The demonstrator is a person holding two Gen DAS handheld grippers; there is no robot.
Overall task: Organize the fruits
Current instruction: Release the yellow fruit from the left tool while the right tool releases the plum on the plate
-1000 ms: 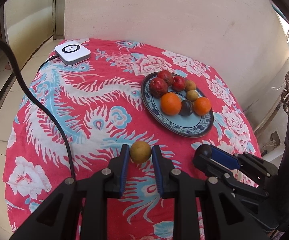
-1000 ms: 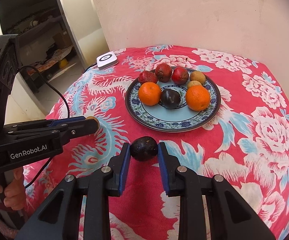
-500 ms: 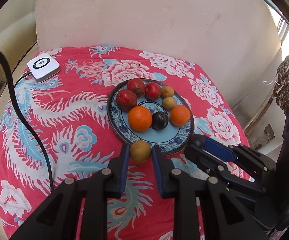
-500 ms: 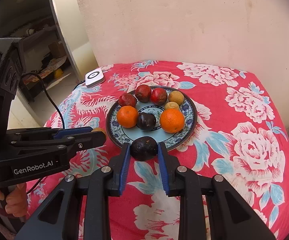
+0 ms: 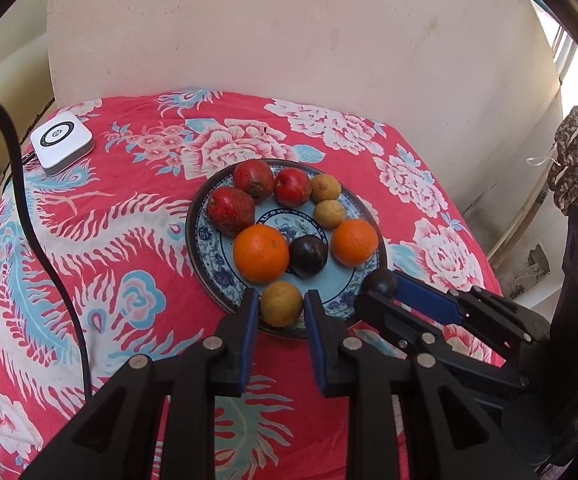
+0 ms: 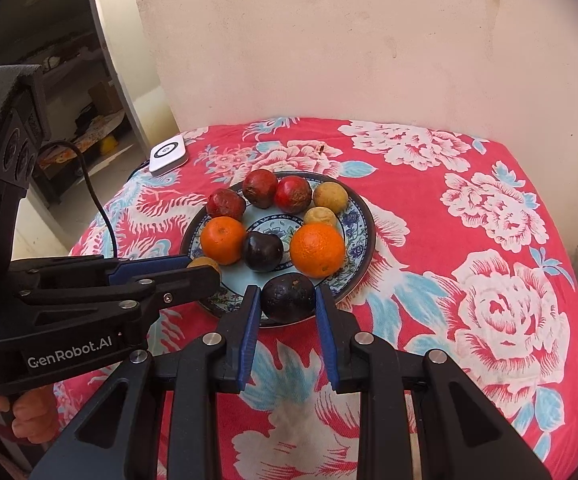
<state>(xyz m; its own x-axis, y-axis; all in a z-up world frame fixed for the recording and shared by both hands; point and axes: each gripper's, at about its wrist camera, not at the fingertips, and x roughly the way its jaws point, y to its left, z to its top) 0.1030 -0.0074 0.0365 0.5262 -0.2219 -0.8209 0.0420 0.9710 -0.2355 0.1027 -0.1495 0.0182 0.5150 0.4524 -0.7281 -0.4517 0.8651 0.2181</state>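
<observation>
A red floral cloth [image 5: 137,240] covers the table by a pale wall. Your left gripper [image 5: 279,306] pinches a tan fruit [image 5: 281,304] over the plate's [image 6: 363,220] near rim; your right gripper [image 6: 287,300] clamps a dark fruit [image 6: 288,298] just beside it. Beyond both, oranges [image 5: 261,254], red fruits [image 5: 231,211] and a plum [image 6: 262,251] fill the plate.

Fruits crowd the plate [image 5: 205,240]; only its near rim lies open.

Both wrist cameras look steeply down from close to the near rim of the plate [image 5: 205,240] [image 6: 363,240], left view from its left, sharing it.
</observation>
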